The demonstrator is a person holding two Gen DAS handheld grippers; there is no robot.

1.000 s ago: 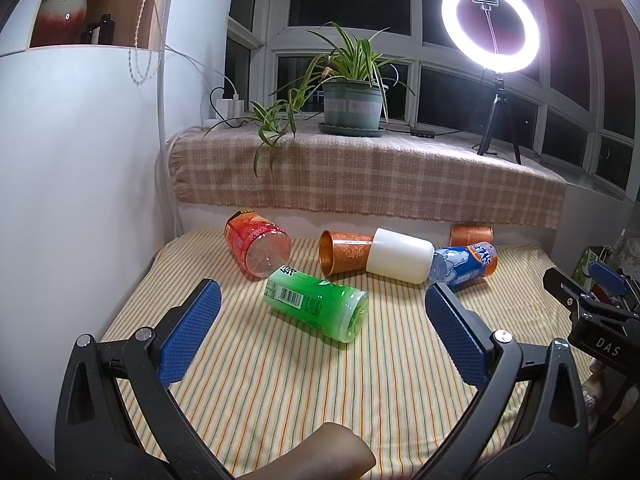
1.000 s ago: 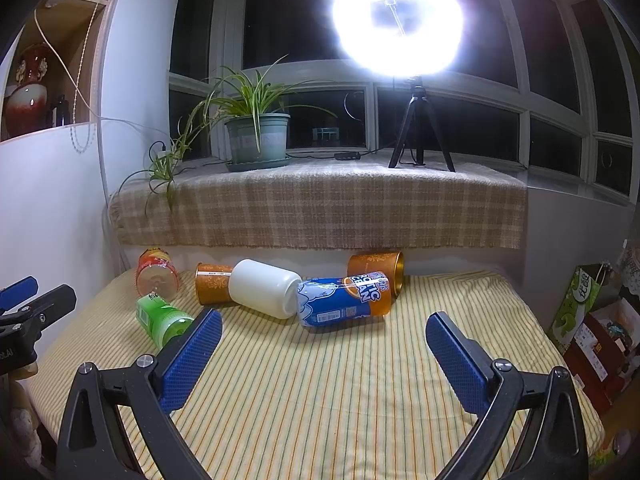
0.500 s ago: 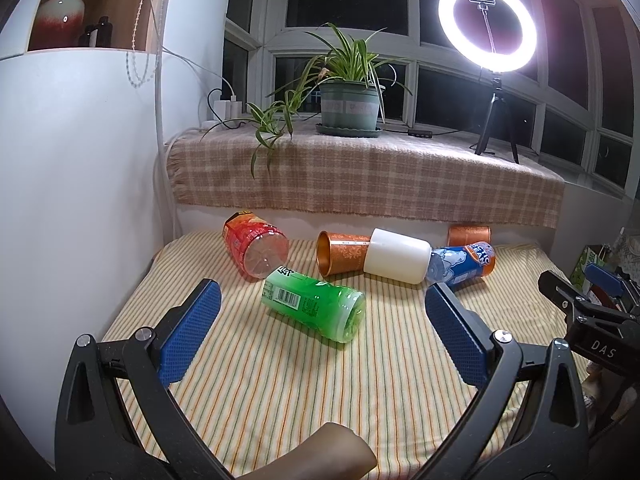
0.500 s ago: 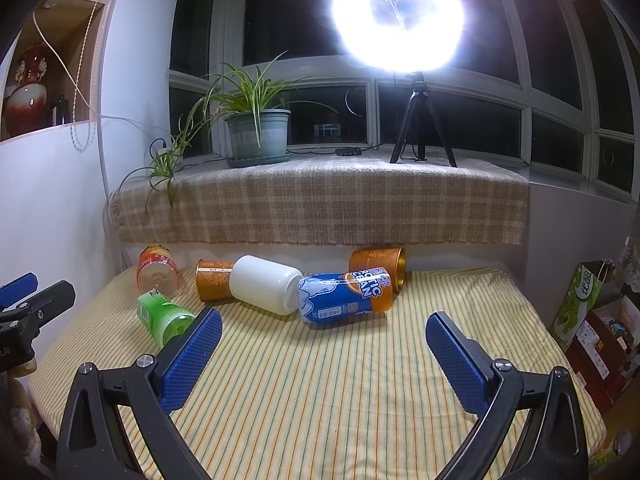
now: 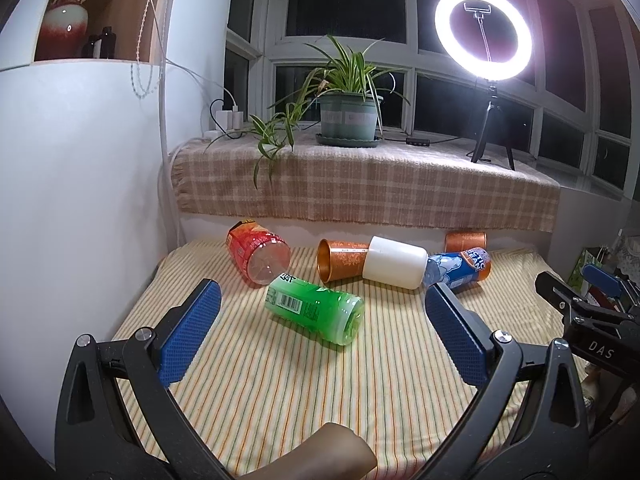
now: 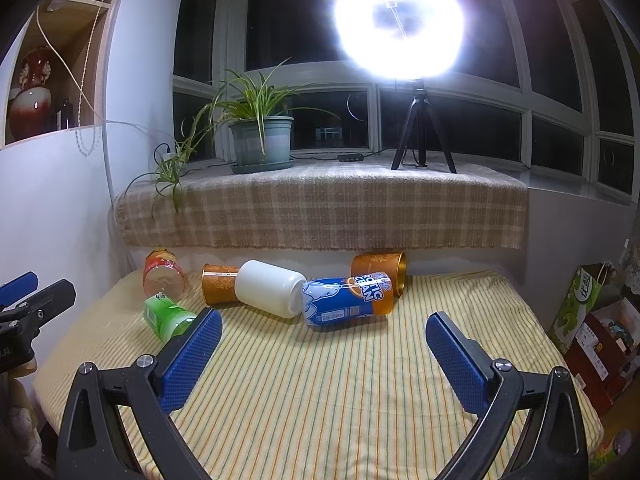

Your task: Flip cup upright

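Six cups lie on their sides along the far edge of the striped bench (image 6: 320,400), under the plaid-draped sill (image 6: 320,216); near half of the bench bare, open room toward both grippers. Far-left corner: red cup (image 5: 258,251); green cup (image 5: 314,309) just in front, nearest the middle; copper cup (image 5: 340,258) mouth toward the left edge, its base touching the white cup (image 5: 394,262); blue cup (image 6: 346,304) touching the white one's other end; second copper cup (image 6: 380,270) behind it at the far edge. Left gripper (image 5: 322,330) released, jaws wide apart, holding nothing, above the near edge; right gripper (image 6: 324,344) likewise spread, empty, touching nothing.
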